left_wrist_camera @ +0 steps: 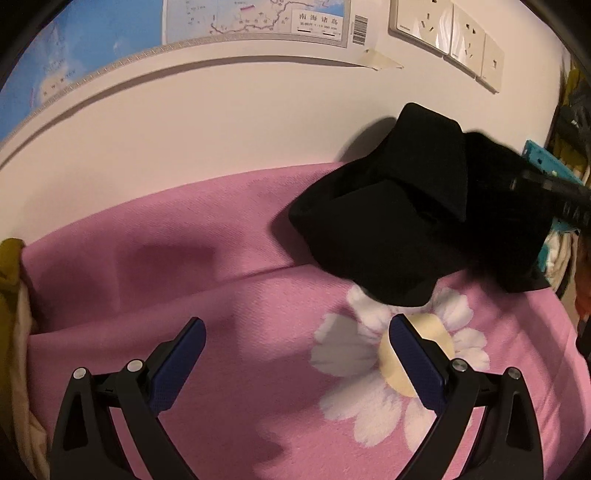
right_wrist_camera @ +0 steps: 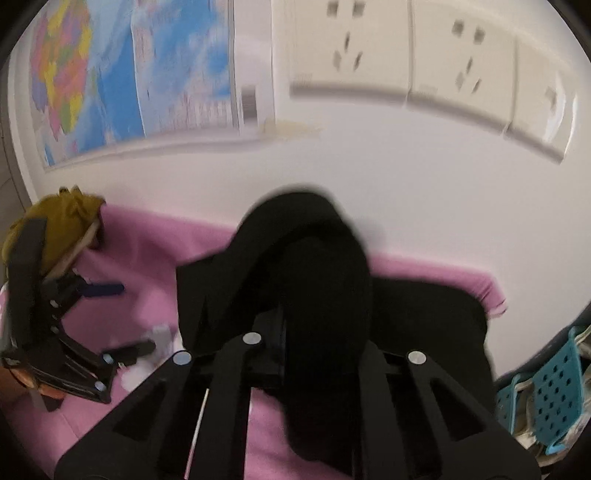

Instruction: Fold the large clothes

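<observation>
A black garment (left_wrist_camera: pixel 399 218) lies bunched at the back right of a pink blanket (left_wrist_camera: pixel 184 280) with a white daisy print (left_wrist_camera: pixel 373 354). In the left wrist view my left gripper (left_wrist_camera: pixel 297 334) hangs open over the blanket just short of the garment, with nothing between its blue pads (left_wrist_camera: pixel 173 365). My right gripper (right_wrist_camera: pixel 286 325) is shut on a fold of the black garment (right_wrist_camera: pixel 325 273), and the cloth drapes over its fingers and hides the tips. The right wrist view also shows the left gripper (right_wrist_camera: pixel 123 319), open, at the left.
A white wall with a map (left_wrist_camera: pixel 110 40) and sockets (left_wrist_camera: pixel 443 33) rises right behind the blanket. Mustard-yellow cloth (right_wrist_camera: pixel 55 218) is piled at the blanket's left end. A blue perforated basket (right_wrist_camera: pixel 550 391) stands off the right edge.
</observation>
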Action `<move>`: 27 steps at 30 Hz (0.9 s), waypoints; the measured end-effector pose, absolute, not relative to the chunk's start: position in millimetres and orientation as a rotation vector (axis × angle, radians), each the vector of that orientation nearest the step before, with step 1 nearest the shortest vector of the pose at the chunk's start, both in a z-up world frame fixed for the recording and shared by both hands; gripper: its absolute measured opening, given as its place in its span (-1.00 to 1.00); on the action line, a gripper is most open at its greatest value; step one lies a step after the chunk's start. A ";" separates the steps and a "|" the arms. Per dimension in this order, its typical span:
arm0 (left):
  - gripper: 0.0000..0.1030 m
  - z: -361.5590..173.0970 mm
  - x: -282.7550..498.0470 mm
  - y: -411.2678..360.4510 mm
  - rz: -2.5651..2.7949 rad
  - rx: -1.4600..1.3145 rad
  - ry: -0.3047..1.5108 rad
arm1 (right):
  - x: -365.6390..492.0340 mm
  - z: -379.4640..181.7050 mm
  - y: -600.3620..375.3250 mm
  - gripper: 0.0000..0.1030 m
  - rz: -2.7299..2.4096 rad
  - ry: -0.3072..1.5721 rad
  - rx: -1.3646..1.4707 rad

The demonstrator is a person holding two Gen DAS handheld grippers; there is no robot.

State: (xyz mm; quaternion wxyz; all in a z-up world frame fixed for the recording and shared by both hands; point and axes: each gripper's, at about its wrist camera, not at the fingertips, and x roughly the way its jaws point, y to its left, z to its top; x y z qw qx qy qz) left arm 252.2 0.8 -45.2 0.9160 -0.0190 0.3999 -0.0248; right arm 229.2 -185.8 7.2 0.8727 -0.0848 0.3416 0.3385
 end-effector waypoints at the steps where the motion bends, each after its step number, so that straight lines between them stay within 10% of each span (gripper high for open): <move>1: 0.86 -45.1 253.3 0.8 -0.062 -0.041 0.824 | 229.1 15.2 -191.8 -0.83 0.698 0.693 -0.169; 16: 0.86 -21.8 287.5 -65.3 -0.338 -0.010 0.680 | 216.1 99.0 -298.7 -0.85 0.588 0.513 -0.019; 17: 0.77 -23.4 292.9 -72.2 -0.334 0.011 0.669 | 215.0 100.3 -303.0 -0.85 0.587 0.511 -0.009; 20: -0.58 -26.4 311.2 -94.3 -0.424 0.038 0.703 | 213.2 106.7 -320.0 -0.85 0.571 0.500 0.014; 27: -0.87 56.3 308.7 -138.2 -0.428 0.052 0.536 | 200.5 169.3 -363.2 -0.89 0.443 0.383 -0.003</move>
